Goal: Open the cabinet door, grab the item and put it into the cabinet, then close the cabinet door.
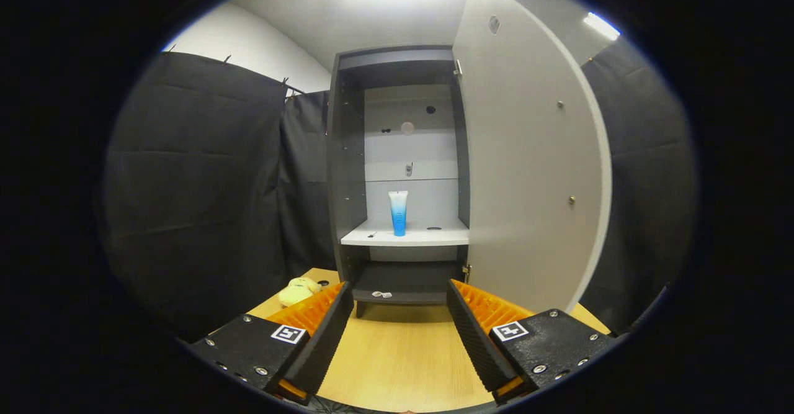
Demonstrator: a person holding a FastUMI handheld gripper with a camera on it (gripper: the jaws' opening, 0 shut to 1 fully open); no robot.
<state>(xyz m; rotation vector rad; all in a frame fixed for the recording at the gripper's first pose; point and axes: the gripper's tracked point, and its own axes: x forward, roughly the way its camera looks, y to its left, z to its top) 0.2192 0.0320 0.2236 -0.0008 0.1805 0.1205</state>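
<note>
One tube (397, 213) upright on cabinet (347, 153) shelf | door (527, 172) open | gripper (400, 308) spread, empty

I have the gripper (400, 305) held level and pointing straight ahead, with both fingers reaching forward from its body. The jaws stand wide apart, and there is nothing between them. My left finger (322, 333) angles inward toward its tip, and my right finger (474, 333) mirrors it, so the gap narrows slightly toward the far end. The ribbed inner faces of both fingers look at each other across that open gap. Each finger's mount carries a small square marker on top. Neither finger touches anything
</note>
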